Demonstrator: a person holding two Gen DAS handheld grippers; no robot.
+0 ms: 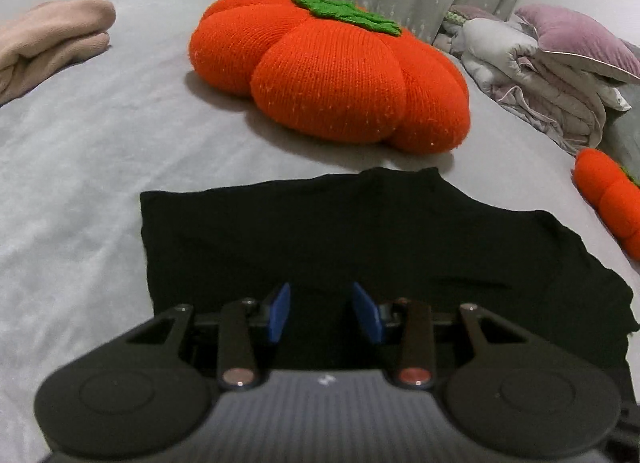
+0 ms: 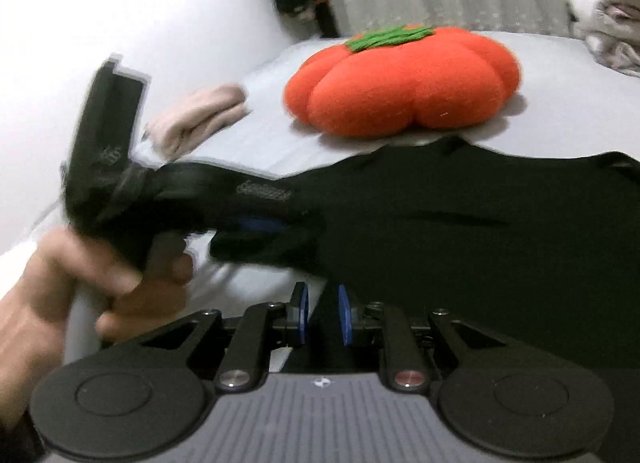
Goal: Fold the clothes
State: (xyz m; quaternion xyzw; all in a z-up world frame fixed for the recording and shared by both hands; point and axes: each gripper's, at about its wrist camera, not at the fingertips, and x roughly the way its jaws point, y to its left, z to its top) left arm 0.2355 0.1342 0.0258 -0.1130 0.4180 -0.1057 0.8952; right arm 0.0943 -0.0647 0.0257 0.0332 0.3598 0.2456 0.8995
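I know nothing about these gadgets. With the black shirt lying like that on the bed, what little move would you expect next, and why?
Probably the left gripper reaching to the black shirt's uneven right side and folding it inward. The shirt's left edge already looks straight, the right spreads wider and ragged, and both grippers' blue pads stand apart with nothing clearly pinched.

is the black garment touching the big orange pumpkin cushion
Apart. The left wrist view shows a strip of grey bedsheet between the black garment's far edge and the pumpkin cushion.

One black garment (image 1: 360,231), two orange pumpkin cushions (image 1: 332,67), two grippers (image 1: 322,311).
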